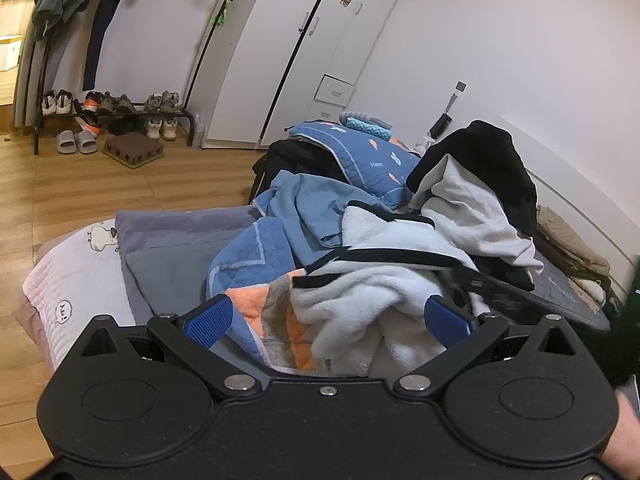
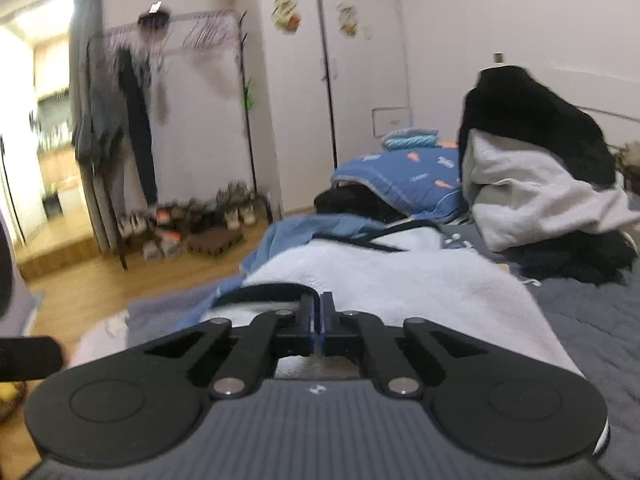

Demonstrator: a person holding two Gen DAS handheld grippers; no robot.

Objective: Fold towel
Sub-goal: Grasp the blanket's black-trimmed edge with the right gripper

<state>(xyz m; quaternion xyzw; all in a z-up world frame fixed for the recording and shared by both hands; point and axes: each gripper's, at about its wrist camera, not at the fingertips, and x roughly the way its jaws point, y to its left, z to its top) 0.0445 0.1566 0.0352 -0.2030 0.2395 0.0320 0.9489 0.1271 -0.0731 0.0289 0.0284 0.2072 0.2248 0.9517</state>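
Black housing fills the near edge of the left wrist view, and from it the left gripper (image 1: 328,320) spreads its jaws wide, gripping nothing, with the two blue pads (image 1: 212,320) standing either side of a rumpled heap. Between them lies the pale blue towel (image 1: 380,248) with its dark trim, bunched up on top of a blue and orange quilt (image 1: 256,276), on the bed (image 1: 80,272). Farther off, a second blue quilt with small prints (image 1: 372,156) sits near the wall, and to the right a grey garment (image 1: 472,204) is draped under a black one (image 1: 496,152). A dark blurred shape crosses the towel at the right; what it is cannot be made out. At far left a shoe rack (image 1: 116,114) carries several pairs, too small to count surely, with two grey slippers (image 1: 76,142) on the floor.

From the right wrist view, the right gripper (image 2: 320,320) has its jaws pressed together, and pale cloth shows just behind them; whether the towel (image 2: 400,280) is pinched between the pads cannot be told. The whole picture is smeared by motion. The towel stretches away from the jaws across the bed (image 2: 592,312). A clothes rail (image 2: 168,40) at far left is badly blurred.
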